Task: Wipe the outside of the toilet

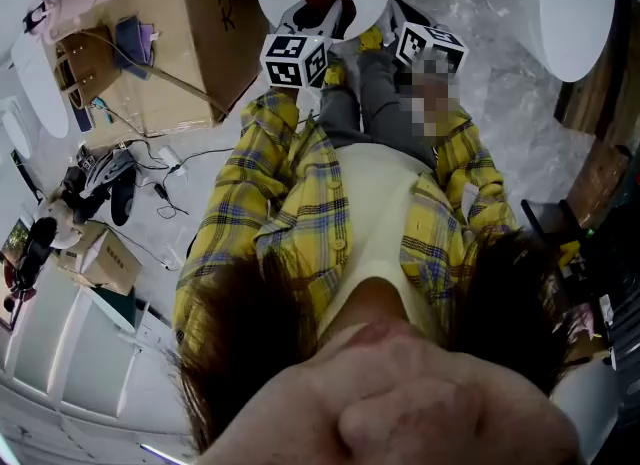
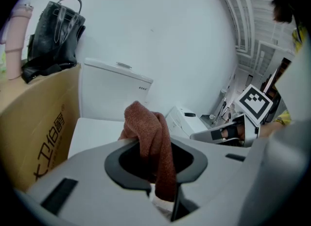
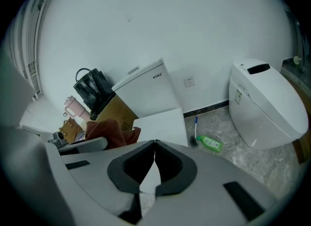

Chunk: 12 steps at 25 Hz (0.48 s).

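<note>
Pinching rust-brown cloth (image 2: 150, 142) in left tool (image 2: 163, 191), over the lid of the white toilet (image 2: 104, 98). Right tool (image 3: 154, 164) pressed together, empty, close alongside. Second toilet (image 3: 265, 106) stands further right.

**My tally from the feeds**

I count two grippers: the left gripper (image 2: 153, 145) and the right gripper (image 3: 154, 145). Each carries one marker cube, so there are two: the left cube (image 1: 295, 60) and the right cube (image 1: 430, 45). There is one reddish-brown cloth (image 2: 148, 123).

In the right gripper view I make out two toilets, the tank toilet (image 3: 150, 98) at far centre and the rounded toilet (image 3: 265, 106) on the right.

On the left I see two cardboard boxes, the large box (image 1: 190, 23) and the small box (image 1: 110, 258).

I also count one black handbag (image 2: 53, 35), one pink tumbler (image 2: 14, 40), one green bottle (image 3: 210, 144) and one blue-handled brush (image 3: 196, 128).
</note>
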Each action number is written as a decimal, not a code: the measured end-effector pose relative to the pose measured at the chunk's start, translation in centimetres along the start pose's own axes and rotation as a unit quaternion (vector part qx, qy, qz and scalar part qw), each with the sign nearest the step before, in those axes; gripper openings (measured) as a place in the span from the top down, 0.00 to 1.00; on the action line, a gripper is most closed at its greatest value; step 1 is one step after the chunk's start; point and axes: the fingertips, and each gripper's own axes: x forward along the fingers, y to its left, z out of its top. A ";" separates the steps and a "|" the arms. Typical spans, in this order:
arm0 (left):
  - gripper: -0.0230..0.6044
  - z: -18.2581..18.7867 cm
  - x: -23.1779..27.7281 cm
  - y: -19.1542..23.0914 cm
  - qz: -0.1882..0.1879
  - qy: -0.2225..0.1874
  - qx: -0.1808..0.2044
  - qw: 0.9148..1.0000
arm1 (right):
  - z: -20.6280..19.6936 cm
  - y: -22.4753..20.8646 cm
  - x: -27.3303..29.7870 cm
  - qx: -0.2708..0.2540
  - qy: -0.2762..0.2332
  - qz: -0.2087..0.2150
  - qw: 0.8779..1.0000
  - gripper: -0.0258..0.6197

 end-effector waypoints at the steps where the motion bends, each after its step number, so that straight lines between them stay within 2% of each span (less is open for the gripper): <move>1: 0.81 0.2 -0.5 0.2 0.004 -0.002 0.001 1.000 | 0.2 0.3 -0.3 0.000 -0.004 0.001 1.000 0.92; 6: 0.81 1.2 -2.7 1.4 0.030 -0.008 -0.003 1.000 | 0.9 1.9 -1.6 -0.010 -0.015 0.007 1.000 0.92; 12: 0.81 2.4 -5.6 2.3 0.044 -0.024 -0.012 0.999 | 1.0 3.7 -3.2 -0.020 -0.022 0.011 1.000 0.92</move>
